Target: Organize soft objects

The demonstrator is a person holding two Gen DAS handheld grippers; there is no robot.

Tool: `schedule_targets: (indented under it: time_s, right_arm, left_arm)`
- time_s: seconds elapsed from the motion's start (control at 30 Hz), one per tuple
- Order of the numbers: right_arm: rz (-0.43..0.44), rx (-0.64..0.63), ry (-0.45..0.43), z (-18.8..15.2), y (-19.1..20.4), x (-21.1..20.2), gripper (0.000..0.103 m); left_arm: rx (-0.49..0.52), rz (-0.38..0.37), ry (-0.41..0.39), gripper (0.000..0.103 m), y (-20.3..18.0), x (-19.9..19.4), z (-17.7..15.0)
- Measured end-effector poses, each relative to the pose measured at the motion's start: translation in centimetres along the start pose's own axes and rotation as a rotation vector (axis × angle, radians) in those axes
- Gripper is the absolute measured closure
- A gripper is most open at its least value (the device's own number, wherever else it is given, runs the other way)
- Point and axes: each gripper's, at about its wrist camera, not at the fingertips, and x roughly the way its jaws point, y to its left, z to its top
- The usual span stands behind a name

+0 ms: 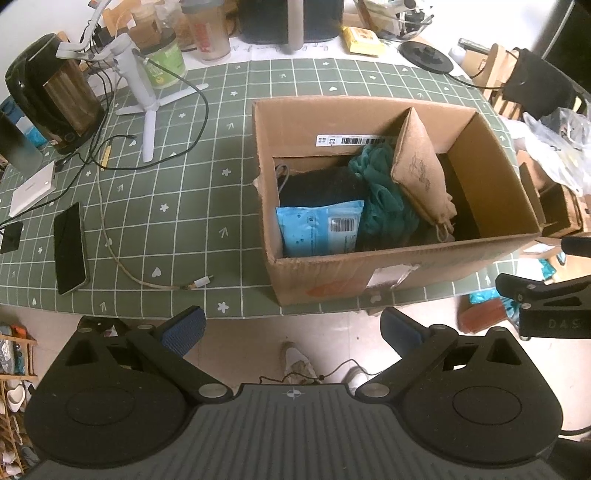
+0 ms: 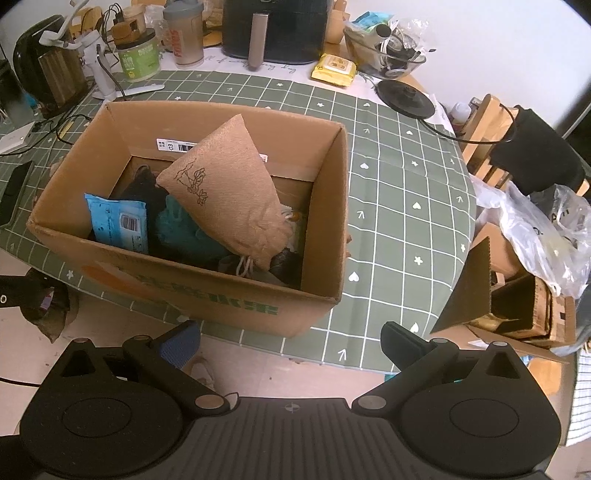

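Green grid-patterned cloth covers the cluttered table [image 1: 207, 206] where our cardboard box [image 1: 388, 266] sits at the near edge, open-topped so soft goods can drop straight in. Inside, a tan burlap drawstring pouch [image 2: 229, 192] leans tilted on top of the pile, its cord end low toward the near right; we judge it was set there last, since it rests over the rest. Beneath and to its left lie a teal mesh bundle [image 1: 384, 192], a dark fabric item [image 1: 317, 184] and a light-blue plastic pack [image 1: 319, 230] standing against the near left wall. Our left gripper [image 1: 291, 328] and right gripper [image 2: 291, 341] both hang just short of the table's near edge, fingers spread wide apart and carrying nothing, which suggests the box's load is complete or the next item is yet to be found. Outward on the cloth, a phone [image 1: 70, 249], a cable [image 1: 122, 258] and a small white tripod [image 1: 146, 107] lie to the left, clear of the box; a kettle [image 1: 51, 92] stands far left, and an air fryer [image 2: 275, 29] at the far side.
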Motion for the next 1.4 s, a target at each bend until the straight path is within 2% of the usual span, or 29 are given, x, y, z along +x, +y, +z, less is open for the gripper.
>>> schedule_targets:
  time_s: [1.4]
  right_arm:
    - [-0.013, 0.003, 0.027, 0.45, 0.18, 0.43, 0.0]
  left_arm:
    - [0.02, 0.012, -0.007, 0.0, -0.09, -0.31, 0.81]
